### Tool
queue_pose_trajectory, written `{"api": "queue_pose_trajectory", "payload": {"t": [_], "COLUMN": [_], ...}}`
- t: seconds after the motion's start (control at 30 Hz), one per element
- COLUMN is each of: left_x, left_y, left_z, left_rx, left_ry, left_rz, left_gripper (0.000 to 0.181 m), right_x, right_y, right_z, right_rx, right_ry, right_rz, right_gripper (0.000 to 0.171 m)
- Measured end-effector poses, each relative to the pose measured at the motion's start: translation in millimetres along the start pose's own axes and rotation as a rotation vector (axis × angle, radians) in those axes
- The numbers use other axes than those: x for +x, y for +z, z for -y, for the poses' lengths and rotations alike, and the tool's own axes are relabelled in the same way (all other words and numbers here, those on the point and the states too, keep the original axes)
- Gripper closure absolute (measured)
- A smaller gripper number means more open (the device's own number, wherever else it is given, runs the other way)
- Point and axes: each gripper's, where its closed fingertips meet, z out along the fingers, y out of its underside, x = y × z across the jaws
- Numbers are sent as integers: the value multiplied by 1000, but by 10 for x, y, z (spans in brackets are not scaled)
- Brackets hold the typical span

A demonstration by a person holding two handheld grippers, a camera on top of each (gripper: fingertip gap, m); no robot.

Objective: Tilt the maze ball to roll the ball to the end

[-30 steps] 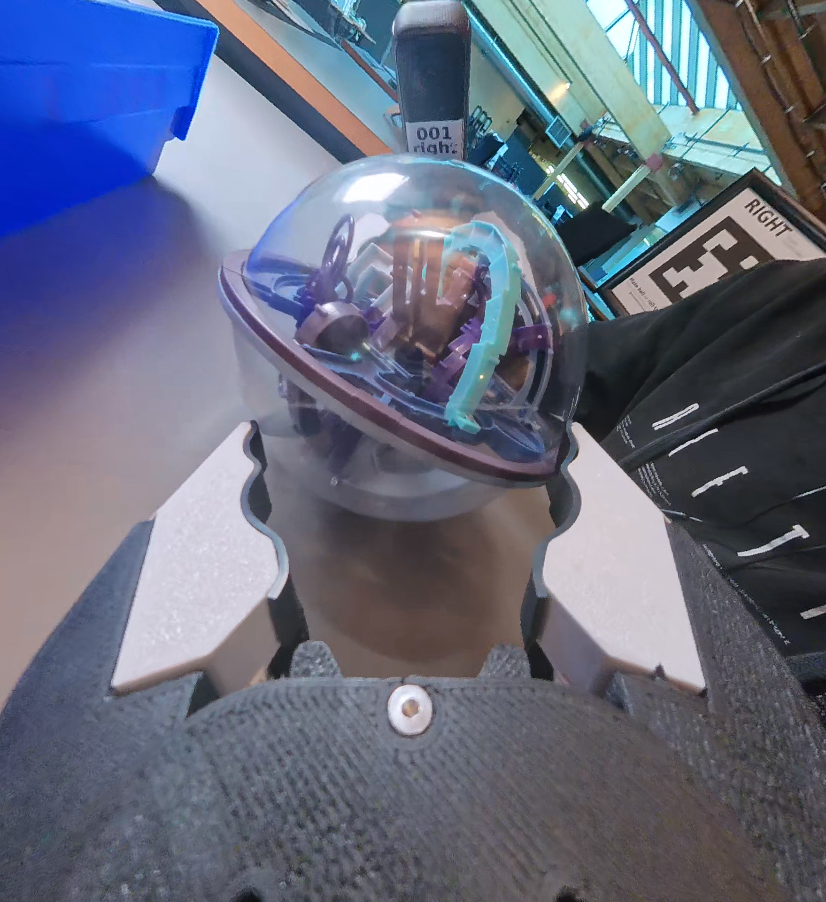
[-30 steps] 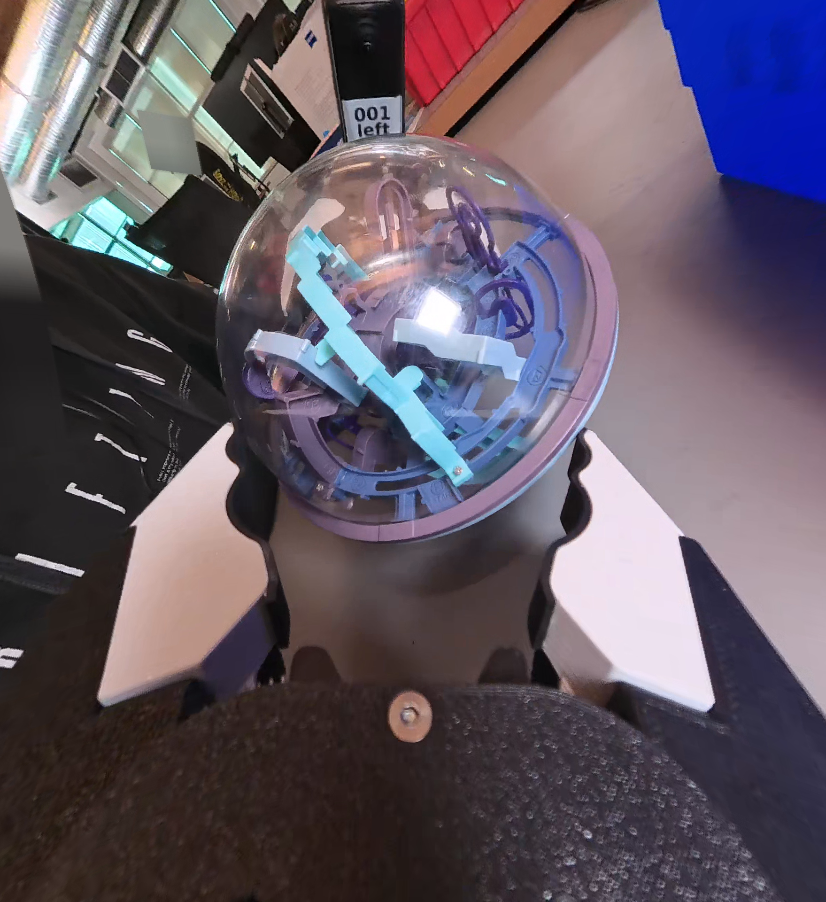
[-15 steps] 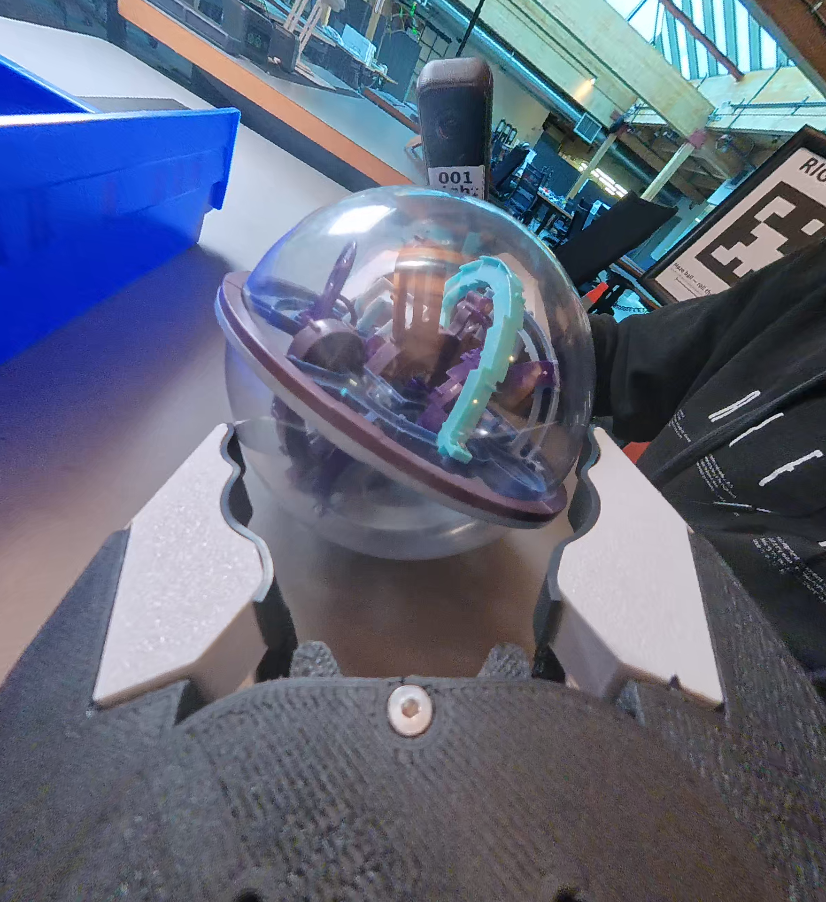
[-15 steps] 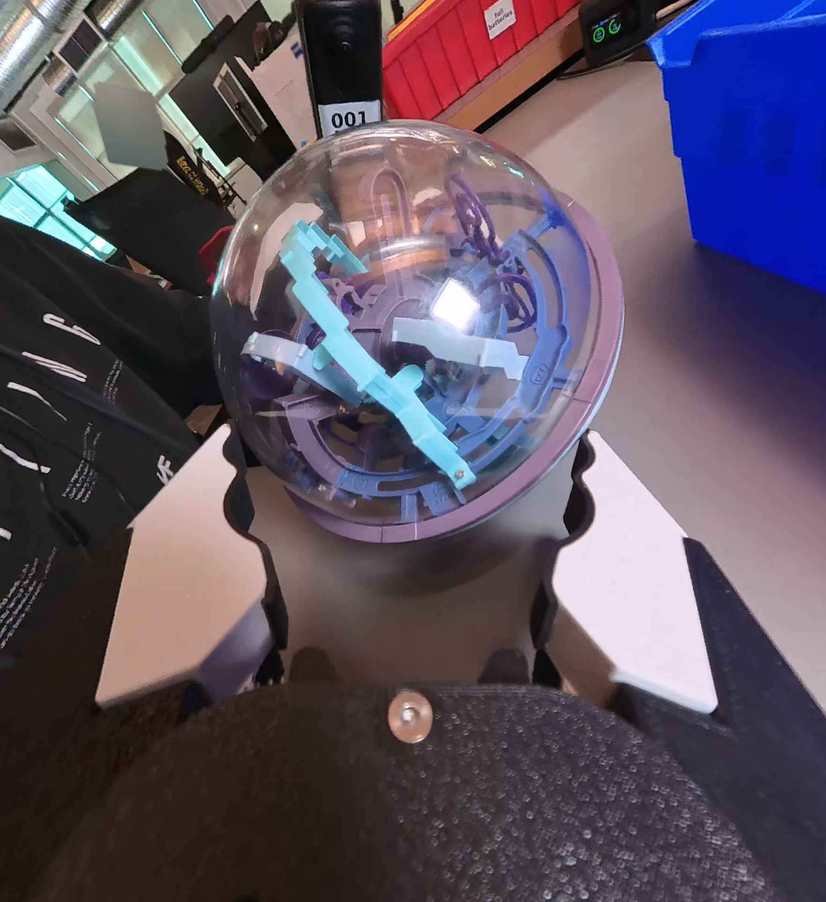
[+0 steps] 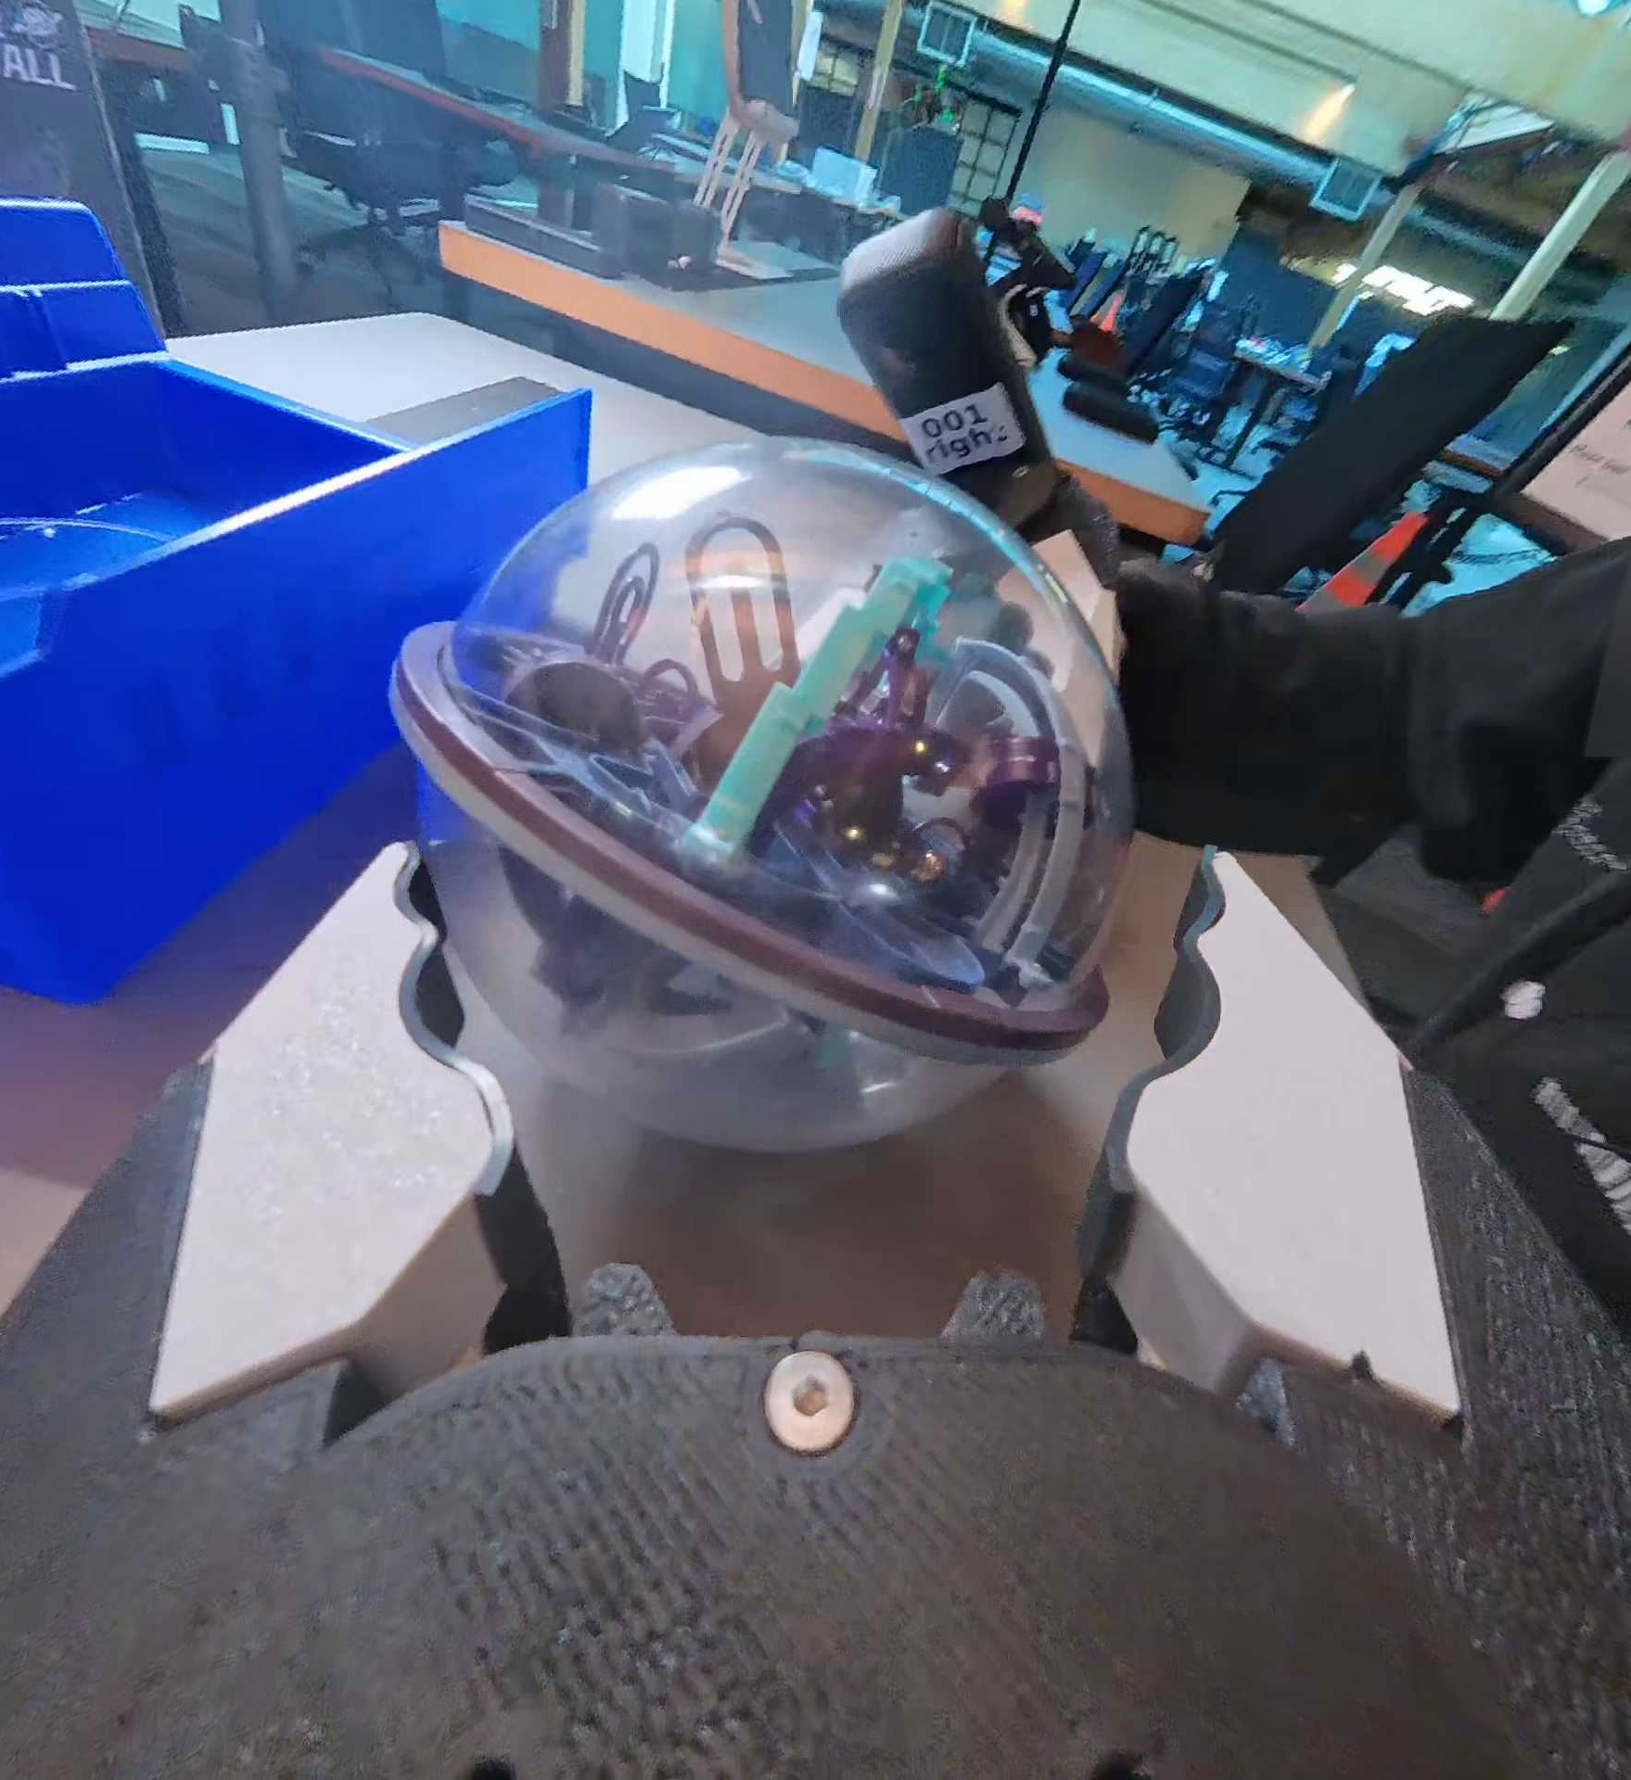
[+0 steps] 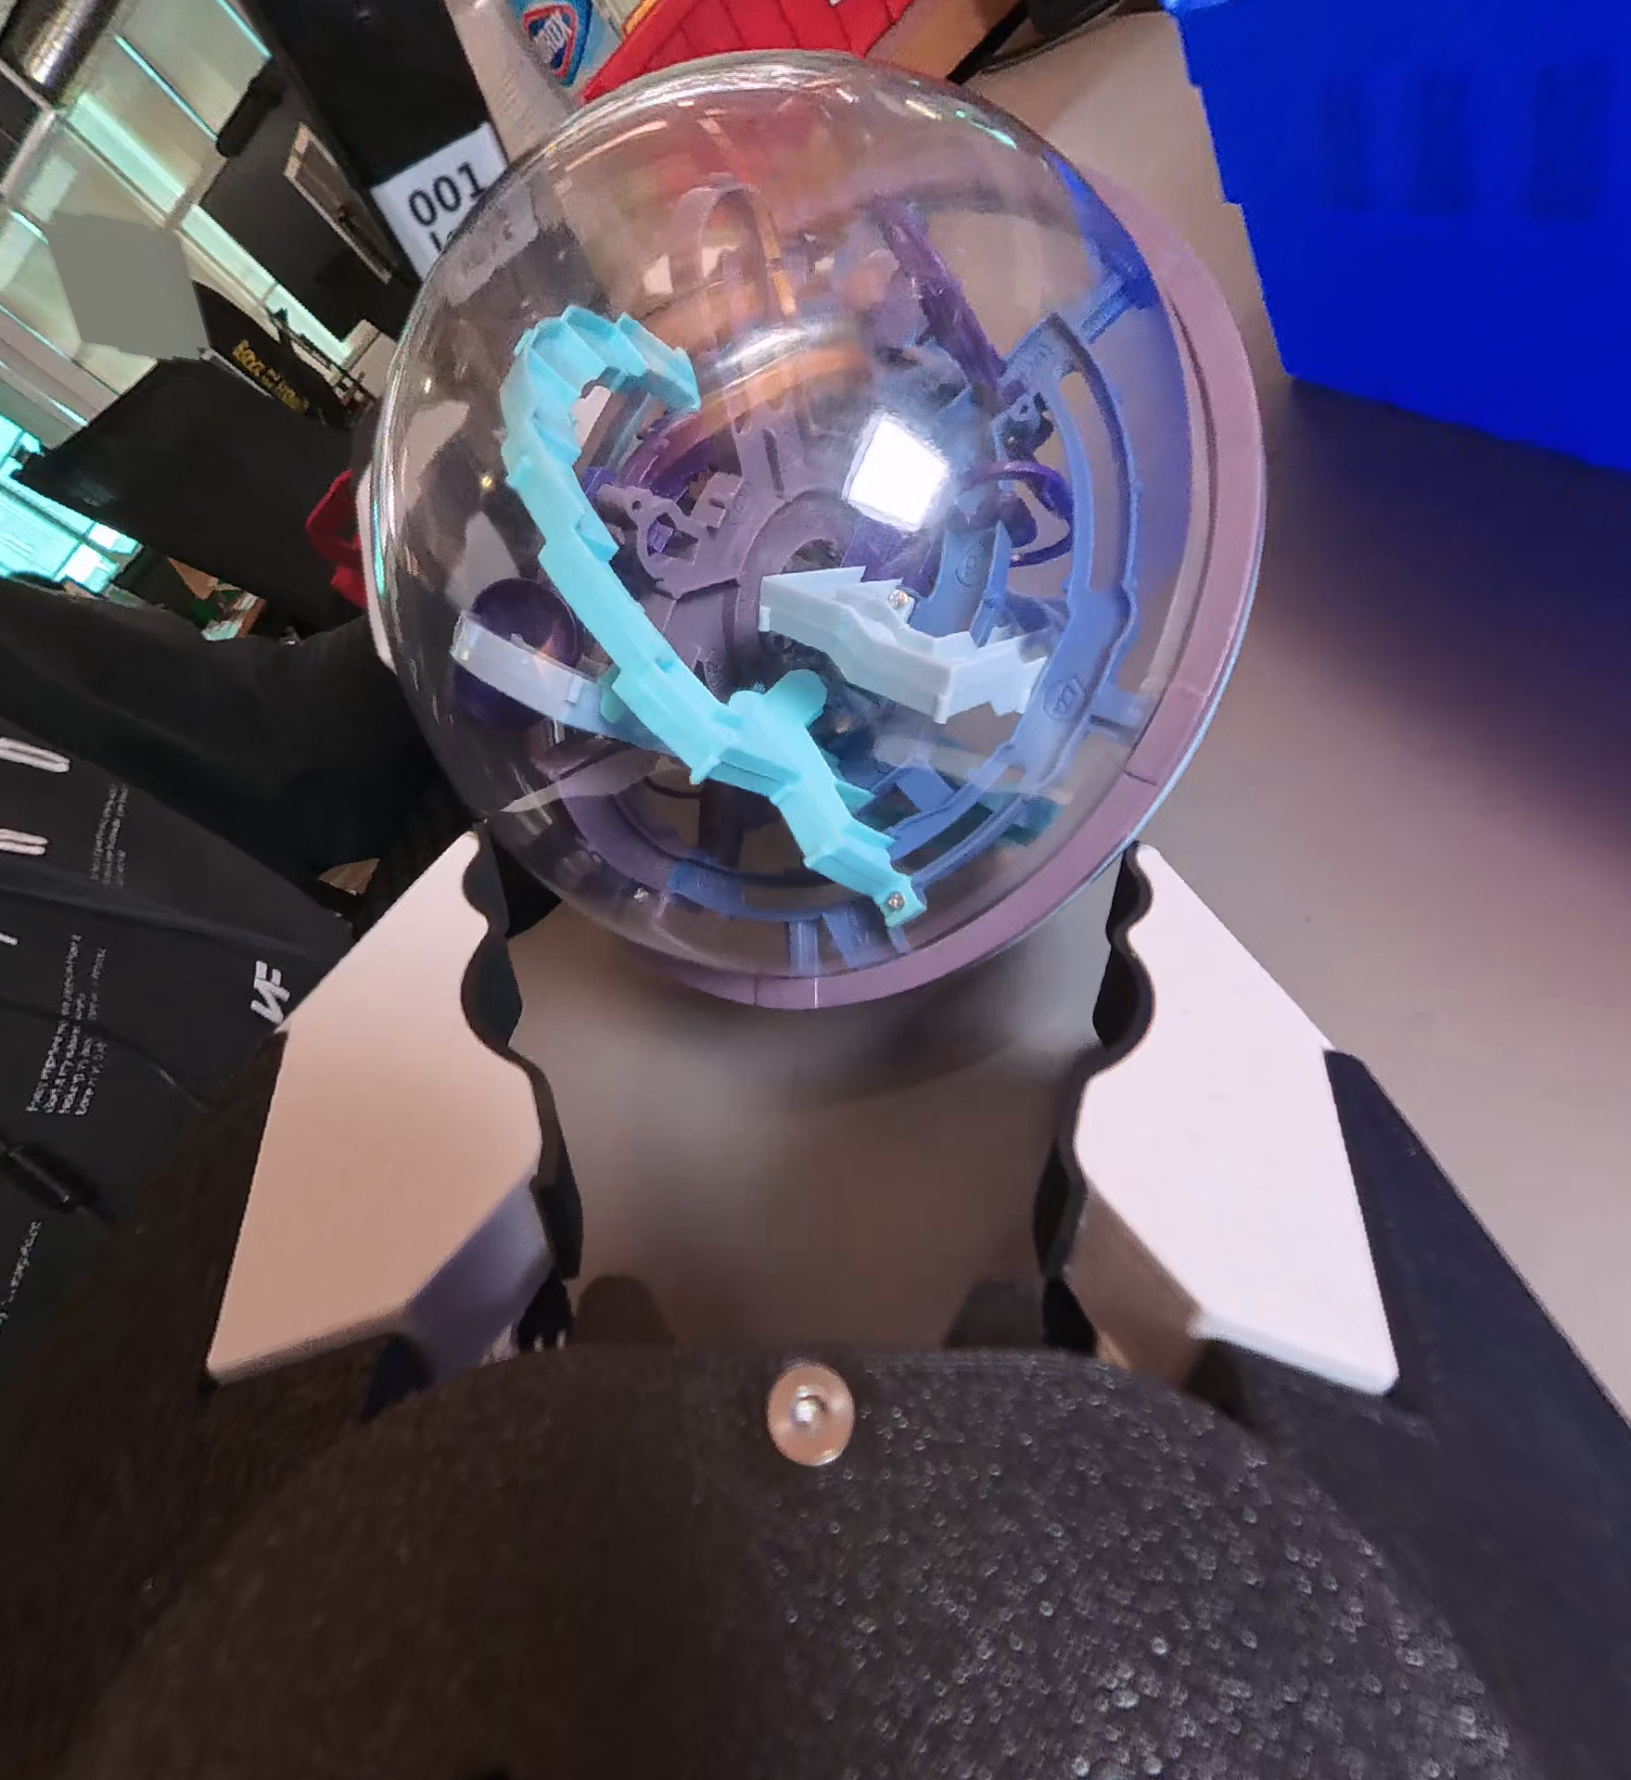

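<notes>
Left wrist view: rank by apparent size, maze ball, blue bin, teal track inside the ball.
1. maze ball, though it sits nearer the camera
2. blue bin, cut off by the frame, so 1 and 2 are unsure
3. teal track

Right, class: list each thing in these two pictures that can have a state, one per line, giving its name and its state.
maze ball: tilted, its purple rim slanting, held between both grippers.
left gripper: open, fingers wide against the maze ball's sides.
right gripper: open, cradling the maze ball.
blue bin: open-topped, upright on the table.
</notes>
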Motion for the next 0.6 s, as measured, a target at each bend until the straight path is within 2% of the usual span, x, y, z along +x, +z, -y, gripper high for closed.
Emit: {"api": "queue_pose_trajectory", "payload": {"t": [0.1, 0.27, 0.37, 0.4, 0.5, 0.6], "left_x": [-117, -195, -189, -174, -46, -51], "left_y": [62, 175, 294, 335, 387, 302], "left_z": [39, 161, 225, 248, 264, 182], "left_rx": [3, -7, -29, -32, -25, 56], "left_ry": [-31, -98, -81, -67, 11, 110], "left_rz": [41, 35, 26, 20, -75, -161], "left_gripper": [42, 49, 49, 47, 24, 31], "right_x": [71, -47, -102, -91, -10, 48], "right_y": [-80, -298, -207, -166, -181, -258], "right_z": [112, 481, 541, 526, 507, 476], "right_rx": [41, 108, 60, 51, 89, 129], "right_ry": [-89, -656, -865, -866, -767, -613], "right_rz": [-85, -355, -452, -445, -384, -277], "right_gripper": [48, 36, 36, 38, 36, 37]}}
